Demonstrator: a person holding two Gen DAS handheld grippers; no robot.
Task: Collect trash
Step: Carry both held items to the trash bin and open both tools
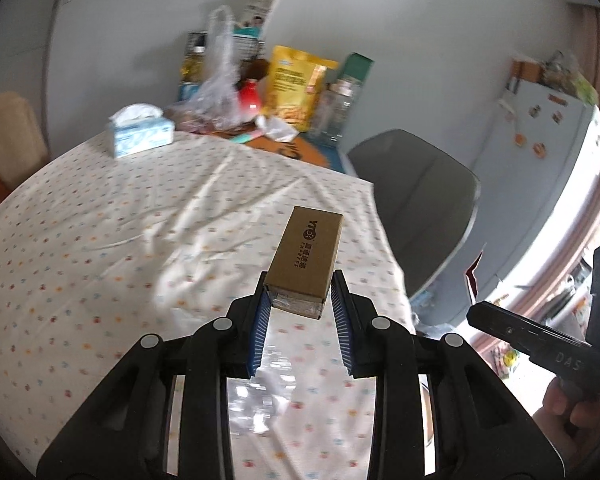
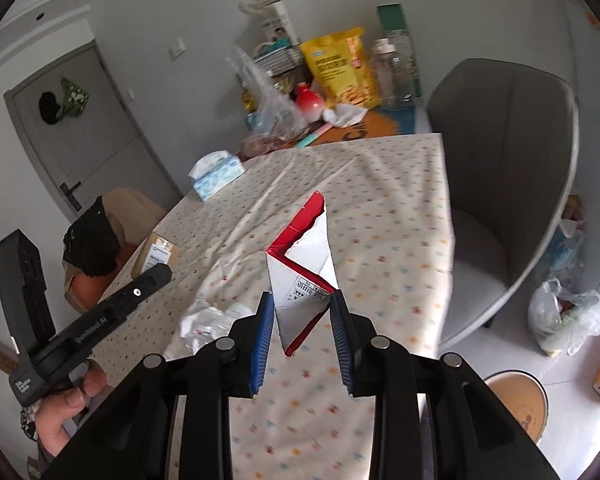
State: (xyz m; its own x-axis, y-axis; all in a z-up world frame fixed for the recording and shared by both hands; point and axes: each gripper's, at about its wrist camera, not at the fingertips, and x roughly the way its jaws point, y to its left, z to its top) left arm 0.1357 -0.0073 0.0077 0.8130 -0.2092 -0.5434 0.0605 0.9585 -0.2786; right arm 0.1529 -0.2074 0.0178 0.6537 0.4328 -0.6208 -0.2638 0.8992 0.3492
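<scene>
Two cartons (image 1: 305, 258) (image 2: 303, 276), one per gripper (image 1: 300, 300) (image 2: 302, 308)

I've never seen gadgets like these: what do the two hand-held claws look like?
Both are black plastic. Each left claw and right claw finger carries a blue ribbed pad, and round silver pins mark the joints. Seen from the side, the bodies are long black bars bearing pale lettering. No cables show.
</scene>
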